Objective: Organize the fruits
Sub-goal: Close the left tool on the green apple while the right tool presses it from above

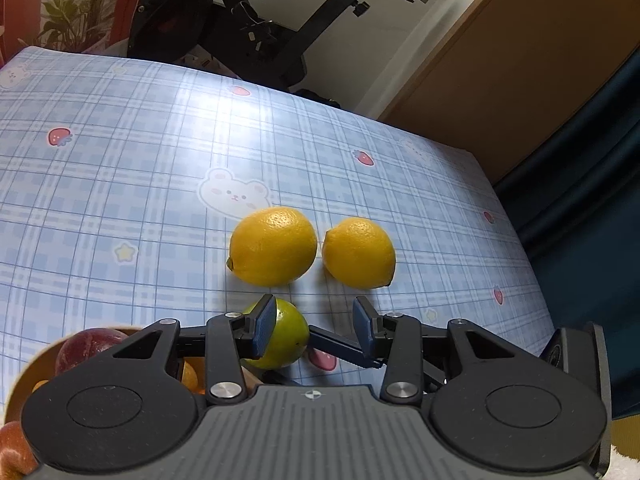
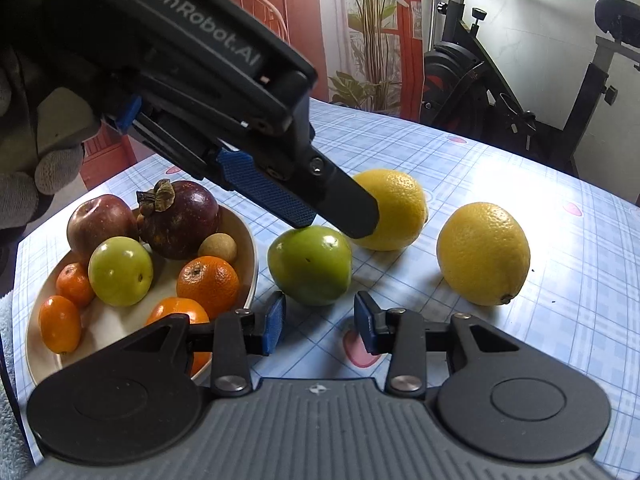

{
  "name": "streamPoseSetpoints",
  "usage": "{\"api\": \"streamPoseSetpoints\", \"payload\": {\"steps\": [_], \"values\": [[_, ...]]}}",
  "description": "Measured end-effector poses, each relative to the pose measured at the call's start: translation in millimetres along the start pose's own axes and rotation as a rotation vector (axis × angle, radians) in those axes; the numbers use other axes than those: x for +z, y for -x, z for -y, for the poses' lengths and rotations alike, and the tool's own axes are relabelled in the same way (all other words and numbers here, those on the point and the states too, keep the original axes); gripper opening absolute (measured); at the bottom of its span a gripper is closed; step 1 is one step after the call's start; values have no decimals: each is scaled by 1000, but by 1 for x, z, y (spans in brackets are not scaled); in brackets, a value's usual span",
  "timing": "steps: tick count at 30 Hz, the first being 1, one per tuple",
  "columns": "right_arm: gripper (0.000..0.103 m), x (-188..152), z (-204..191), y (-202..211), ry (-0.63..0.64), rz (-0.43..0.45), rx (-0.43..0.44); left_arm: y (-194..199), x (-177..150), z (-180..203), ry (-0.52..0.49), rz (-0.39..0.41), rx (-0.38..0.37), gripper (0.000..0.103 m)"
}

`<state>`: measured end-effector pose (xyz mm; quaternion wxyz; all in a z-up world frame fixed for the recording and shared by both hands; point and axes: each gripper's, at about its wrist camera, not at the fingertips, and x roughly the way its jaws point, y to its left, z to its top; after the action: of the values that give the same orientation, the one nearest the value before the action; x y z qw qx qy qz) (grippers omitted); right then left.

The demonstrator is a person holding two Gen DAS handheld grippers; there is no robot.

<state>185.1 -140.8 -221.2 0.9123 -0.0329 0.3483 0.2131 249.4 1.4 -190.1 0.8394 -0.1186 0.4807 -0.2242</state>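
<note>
A green fruit (image 1: 286, 336) (image 2: 310, 264) sits on the blue checked tablecloth (image 1: 120, 180) beside a cream bowl (image 2: 244, 240). My left gripper (image 1: 316, 328) is open, its jaws wider than the fruit, with the left pad (image 1: 264, 330) against it. From the right wrist view the left gripper (image 2: 340, 216) hovers just above the fruit. Two lemons (image 1: 274, 246) (image 1: 360, 252) lie just beyond; they also show in the right wrist view (image 2: 394, 208) (image 2: 484, 254). My right gripper (image 2: 320, 322) is open and empty, close in front of the green fruit.
The bowl holds an apple (image 2: 100, 220), a mangosteen (image 2: 180, 216), another green fruit (image 2: 120, 266), several small oranges (image 2: 208, 280) and a small brown fruit (image 2: 218, 248). An exercise bike (image 2: 500, 80) and a plant (image 2: 368, 40) stand beyond the table's far edge.
</note>
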Motion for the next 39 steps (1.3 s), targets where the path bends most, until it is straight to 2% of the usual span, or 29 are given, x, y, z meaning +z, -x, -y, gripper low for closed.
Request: {"api": "streamPoseSetpoints", "payload": {"steps": [3,7,13,20,23,26,28,39], "values": [[41,-1,2,1,-5,1,6,4,4,-5,-9,26,12,44],[41,0,2,0,-2,0,5,2,2,-17,8,9,49,44],[41,1,0,-4,10,-4,13,1,-1,-27,24,-4,41,44],[42,-2,2,-2,7,1,17,4,-1,-18,23,-15,-77,43],[42,-2,3,-2,1,2,18,2,-2,-13,6,-10,-70,42],[42,-1,2,-2,7,1,17,2,-2,-21,36,21,-38,42],[42,-1,2,-3,7,2,18,-1,-1,-29,62,13,-22,42],[42,-4,6,0,4,13,33,0,-6,-35,50,5,-27,41]]}}
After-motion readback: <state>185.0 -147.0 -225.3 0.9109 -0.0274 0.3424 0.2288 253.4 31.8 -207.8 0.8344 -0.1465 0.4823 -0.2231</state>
